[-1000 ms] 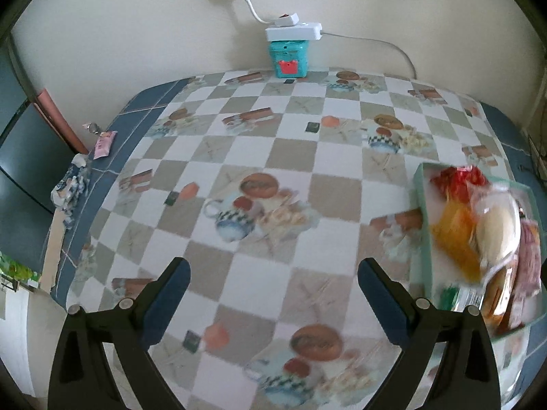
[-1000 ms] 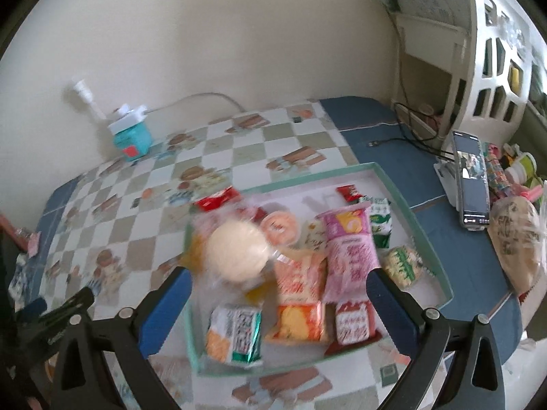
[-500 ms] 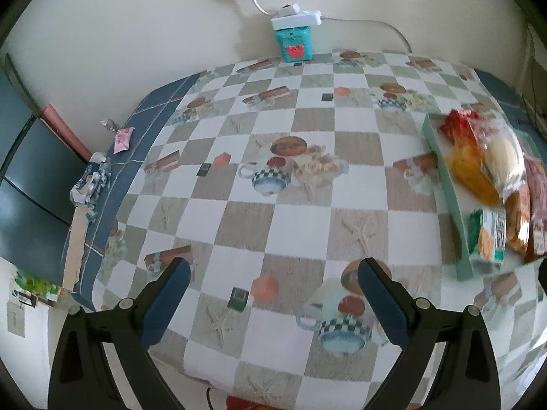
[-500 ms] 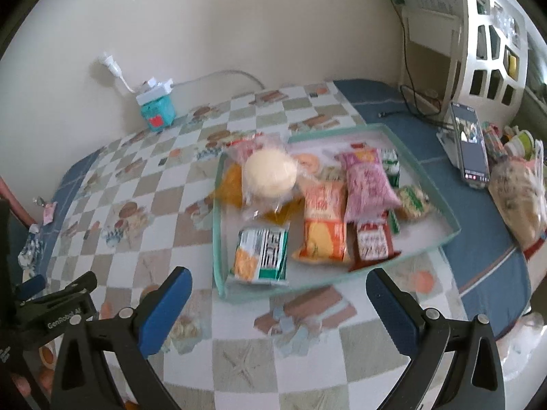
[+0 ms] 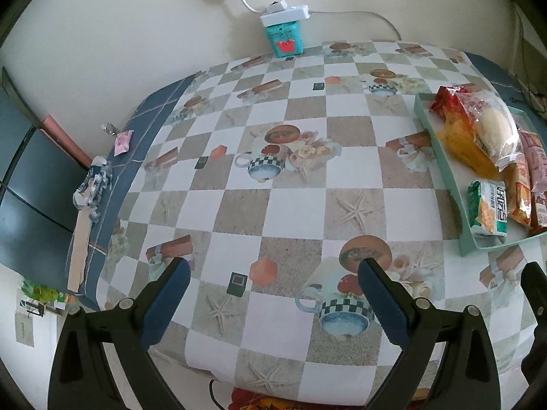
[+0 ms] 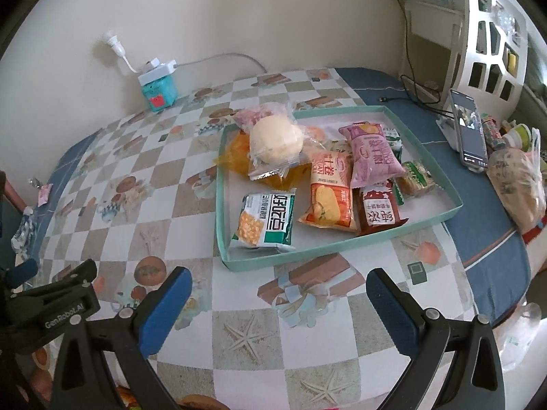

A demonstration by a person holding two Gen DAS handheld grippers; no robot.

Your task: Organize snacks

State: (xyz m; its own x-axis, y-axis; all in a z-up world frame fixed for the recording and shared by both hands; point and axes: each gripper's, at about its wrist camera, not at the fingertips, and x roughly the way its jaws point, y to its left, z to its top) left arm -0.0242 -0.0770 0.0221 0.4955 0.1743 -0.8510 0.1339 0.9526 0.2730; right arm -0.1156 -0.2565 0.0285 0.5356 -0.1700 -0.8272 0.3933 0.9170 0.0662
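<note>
A teal tray [image 6: 218, 218] on the checked tablecloth holds several snack packs: a clear-wrapped round bun [image 6: 275, 138], a green cracker pack [image 6: 265, 222], an orange pack [image 6: 330, 193], a pink pack [image 6: 372, 152] and a red pack [image 6: 379, 212]. My right gripper [image 6: 273, 304] is open and empty, held above the table's near edge in front of the tray. My left gripper [image 5: 271, 297] is open and empty over the near table edge, left of the tray [image 5: 448, 177]. The bun [image 5: 492, 130] and green pack [image 5: 487, 206] also show in the left wrist view.
A teal box with a white power strip [image 5: 285, 30] stands at the far wall. Crumpled paper [image 5: 92, 188] and a pink wrapper [image 5: 123, 141] lie at the left table edge. A phone on a stand [image 6: 468, 133] and a filled plastic bag [image 6: 516, 188] sit right of the tray.
Both grippers have pulled back and away from the tray toward the near table edge. The tray and snacks now look farther off. Both stay open and empty.
</note>
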